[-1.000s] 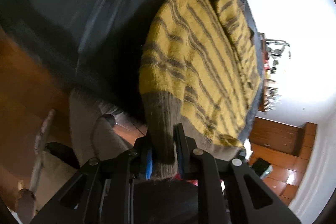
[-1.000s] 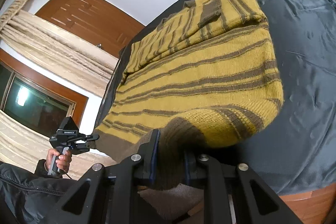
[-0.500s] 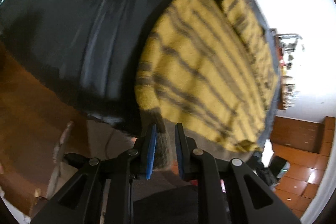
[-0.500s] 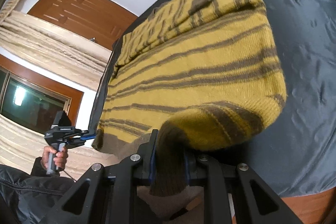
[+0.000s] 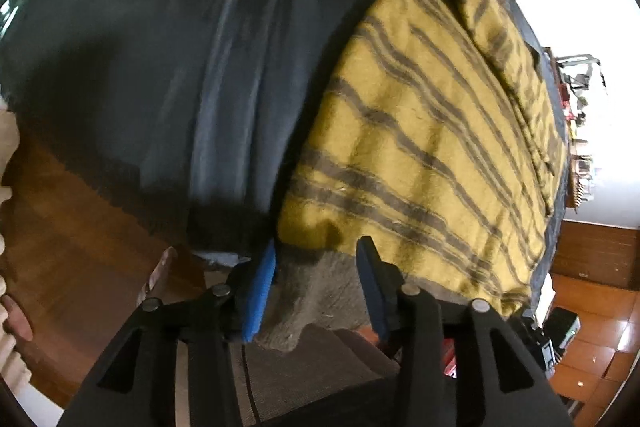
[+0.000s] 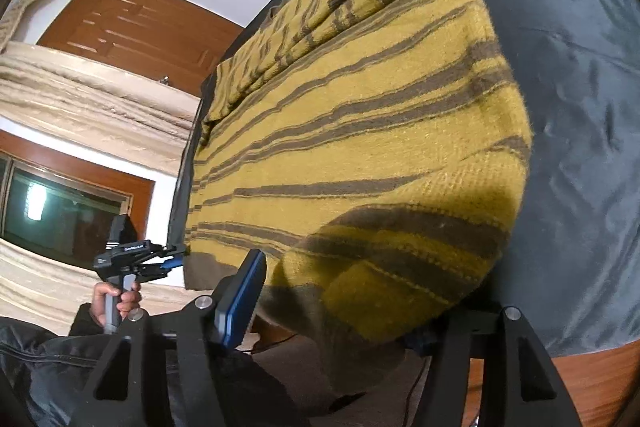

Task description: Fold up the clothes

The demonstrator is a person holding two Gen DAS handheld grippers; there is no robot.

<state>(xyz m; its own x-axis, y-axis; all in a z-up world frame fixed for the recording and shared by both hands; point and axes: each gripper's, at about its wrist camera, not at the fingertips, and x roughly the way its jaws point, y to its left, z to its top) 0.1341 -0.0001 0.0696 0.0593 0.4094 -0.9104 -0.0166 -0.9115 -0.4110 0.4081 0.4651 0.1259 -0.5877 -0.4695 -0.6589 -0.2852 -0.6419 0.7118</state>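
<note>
A yellow sweater with brown stripes (image 5: 432, 131) lies spread on a dark cover (image 5: 160, 59). It fills the right wrist view too (image 6: 360, 131). Its brown hem (image 5: 316, 291) hangs over the near edge. My left gripper (image 5: 316, 283) is open, its blue pads either side of the hem with gaps showing. My right gripper (image 6: 348, 307) is open wide around the sweater's other hem corner (image 6: 360, 339); its right finger is mostly hidden behind the cloth. The left gripper also shows in the right wrist view (image 6: 176, 255), held in a hand at the far hem corner.
The dark cover (image 6: 580, 107) drops off at the near edge to a wooden floor (image 5: 80, 235). A wooden door (image 6: 136, 27), beige curtains (image 6: 80, 107) and a window (image 6: 60, 211) stand behind. A cluttered shelf (image 5: 576, 99) is at the far right.
Both grippers have opened and let go of the brown hem they were pinching. The hem has dropped and now lies loose between the fingers; the sweater sits flatter on the cover.
</note>
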